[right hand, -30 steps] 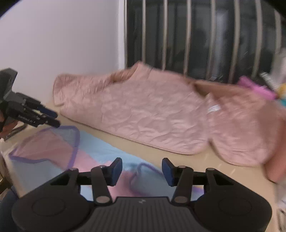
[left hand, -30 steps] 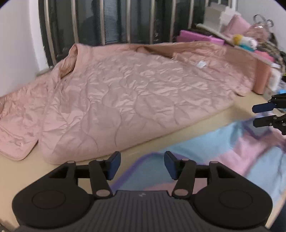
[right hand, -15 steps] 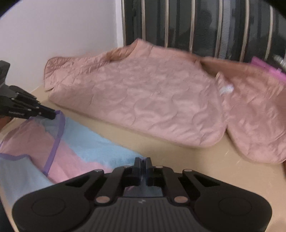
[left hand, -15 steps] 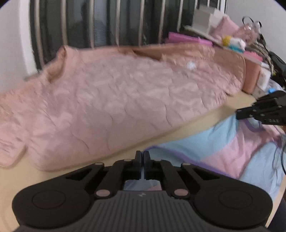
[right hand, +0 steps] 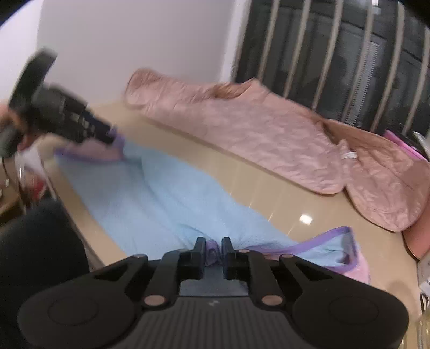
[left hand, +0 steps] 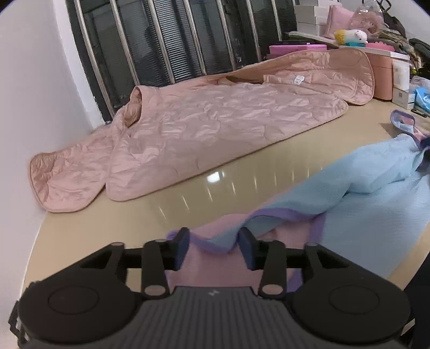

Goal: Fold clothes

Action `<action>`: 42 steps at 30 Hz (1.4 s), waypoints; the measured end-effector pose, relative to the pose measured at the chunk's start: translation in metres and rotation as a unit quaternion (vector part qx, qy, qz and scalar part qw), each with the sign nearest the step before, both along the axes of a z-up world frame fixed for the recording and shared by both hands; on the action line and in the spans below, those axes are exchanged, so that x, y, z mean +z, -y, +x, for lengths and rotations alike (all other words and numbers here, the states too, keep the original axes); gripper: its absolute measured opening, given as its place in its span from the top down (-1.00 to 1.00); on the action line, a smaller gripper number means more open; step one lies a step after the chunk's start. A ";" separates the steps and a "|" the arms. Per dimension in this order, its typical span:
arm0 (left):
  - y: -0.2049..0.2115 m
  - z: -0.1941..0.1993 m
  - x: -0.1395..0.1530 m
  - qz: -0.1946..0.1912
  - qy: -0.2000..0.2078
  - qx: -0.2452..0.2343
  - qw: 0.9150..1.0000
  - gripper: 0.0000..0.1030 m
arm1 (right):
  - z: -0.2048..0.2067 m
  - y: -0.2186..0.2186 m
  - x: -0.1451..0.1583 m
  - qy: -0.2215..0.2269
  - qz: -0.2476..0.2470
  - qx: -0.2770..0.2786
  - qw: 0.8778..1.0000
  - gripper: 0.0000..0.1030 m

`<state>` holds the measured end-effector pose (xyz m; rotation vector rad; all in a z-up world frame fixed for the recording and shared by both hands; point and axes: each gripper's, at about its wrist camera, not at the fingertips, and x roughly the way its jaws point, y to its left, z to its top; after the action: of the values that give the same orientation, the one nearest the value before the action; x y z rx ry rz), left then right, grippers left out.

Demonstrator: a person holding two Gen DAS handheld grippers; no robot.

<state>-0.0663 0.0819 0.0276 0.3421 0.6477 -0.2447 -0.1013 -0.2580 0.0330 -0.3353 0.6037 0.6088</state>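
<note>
We see a blue towel (left hand: 376,193) with purple trim and a pink underside lying rumpled on the near part of the beige tabletop (left hand: 188,198). Behind it a pink quilted jacket (left hand: 215,128) stretches along the barred window (left hand: 174,40).

Our left claw (left hand: 215,241) has its jaws opening, spread with a raised fold of the towel's purple edge between them; the pads do not seem to press on it. In the right wrist view this claw (right hand: 107,137) is badly blurred at the towel's far corner, and we cannot read its jaws there.

Our right claw (right hand: 213,251) is opening too, its jaws close together with a bunched bit of purple trim between them. We cannot tell whether the pads are touching the cloth, since the claw body hides the fabric below.

The towel's near edge is cut off by both claw bodies. On the right, boxes (left hand: 309,16), a plush toy (left hand: 349,35) and pink items crowd the tabletop's far end, partly hidden by the jacket. A dark shape (right hand: 35,255) at lower left is too dim to identify.
</note>
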 end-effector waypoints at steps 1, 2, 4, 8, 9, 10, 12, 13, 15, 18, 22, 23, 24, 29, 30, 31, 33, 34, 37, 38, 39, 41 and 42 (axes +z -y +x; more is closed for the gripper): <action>-0.003 0.002 0.001 -0.001 -0.001 -0.006 1.000 0.07 | 0.001 0.003 0.007 0.003 0.018 -0.004 1.000 0.58; -0.005 0.005 0.001 -0.002 -0.009 -0.011 1.000 0.07 | 0.001 0.007 0.013 0.007 0.036 -0.008 0.999 0.49; -0.009 0.010 0.001 -0.003 -0.024 -0.023 0.999 0.07 | 0.006 0.005 0.024 0.015 0.063 -0.009 0.998 0.37; -0.018 0.018 0.007 -0.023 -0.064 -0.013 0.998 0.07 | 0.027 -0.041 0.024 0.018 0.057 0.046 0.997 0.37; -0.022 0.021 0.008 -0.031 -0.075 0.002 0.997 0.07 | 0.033 -0.056 0.022 0.013 0.055 0.063 0.996 0.37; -0.025 0.024 0.009 -0.043 -0.083 0.008 0.996 0.08 | 0.040 -0.071 0.020 0.008 0.053 0.082 0.995 0.37; -0.032 0.029 0.011 -0.066 -0.100 0.018 0.993 0.08 | 0.054 -0.103 0.016 -0.003 0.041 0.128 0.991 0.39; -0.035 0.034 0.010 -0.081 -0.108 0.024 0.991 0.09 | 0.060 -0.117 0.015 -0.004 0.035 0.139 0.990 0.41; -0.040 0.044 0.006 -0.113 -0.124 0.032 0.985 0.19 | 0.073 -0.144 0.012 -0.007 0.025 0.161 0.987 0.42; -0.043 0.051 0.002 -0.131 -0.133 0.042 0.981 0.89 | 0.085 -0.175 0.001 -0.021 0.004 0.176 0.984 0.42; -0.060 0.053 0.006 -0.193 -0.109 0.067 0.973 0.97 | 0.081 -0.192 -0.010 -0.012 -0.023 0.177 0.984 0.94; -0.064 0.053 0.007 -0.209 -0.102 0.073 0.970 0.97 | 0.078 -0.193 -0.010 0.008 -0.026 0.165 0.986 0.94; -0.068 0.055 0.007 -0.225 -0.097 0.082 0.966 0.97 | 0.075 -0.195 -0.011 0.029 -0.029 0.150 0.988 0.95; -0.077 0.073 -0.002 -0.273 -0.111 0.122 0.948 0.95 | 0.072 -0.196 -0.011 0.029 -0.013 0.135 0.990 0.96; -0.076 0.075 -0.005 -0.270 -0.112 0.132 0.947 0.92 | 0.069 -0.199 -0.014 0.024 -0.021 0.144 0.989 0.94; -0.076 0.077 -0.008 -0.268 -0.113 0.142 0.946 0.91 | 0.066 -0.201 -0.017 0.018 -0.030 0.154 0.987 0.91; -0.080 0.077 -0.008 -0.283 -0.114 0.152 0.940 0.82 | 0.058 -0.202 -0.020 0.015 -0.033 0.178 0.983 0.80; -0.081 0.076 -0.006 -0.290 -0.114 0.159 0.937 0.65 | 0.056 -0.202 -0.019 0.011 -0.031 0.184 0.982 0.70; -0.081 0.071 0.000 -0.304 -0.109 0.143 0.936 0.44 | 0.056 -0.189 -0.007 0.008 0.001 0.171 0.985 0.66; -0.081 0.069 0.002 -0.308 -0.107 0.137 0.935 0.45 | 0.057 -0.184 -0.003 0.007 0.014 0.164 0.986 0.66; -0.076 0.071 0.001 -0.302 -0.110 0.132 0.938 0.48 | 0.060 -0.182 -0.001 0.004 0.023 0.156 0.988 0.66; -0.068 0.074 -0.002 -0.287 -0.110 0.132 0.942 0.81 | 0.070 -0.174 0.000 -0.010 0.035 0.131 0.991 0.66; -0.065 0.077 -0.005 -0.278 -0.106 0.137 0.945 0.83 | 0.076 -0.172 0.000 -0.020 0.038 0.120 0.992 0.66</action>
<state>0.0103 0.1467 0.0229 -0.3217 0.7980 -0.1883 -0.0257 -0.0864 0.0329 -0.3268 0.5807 0.8691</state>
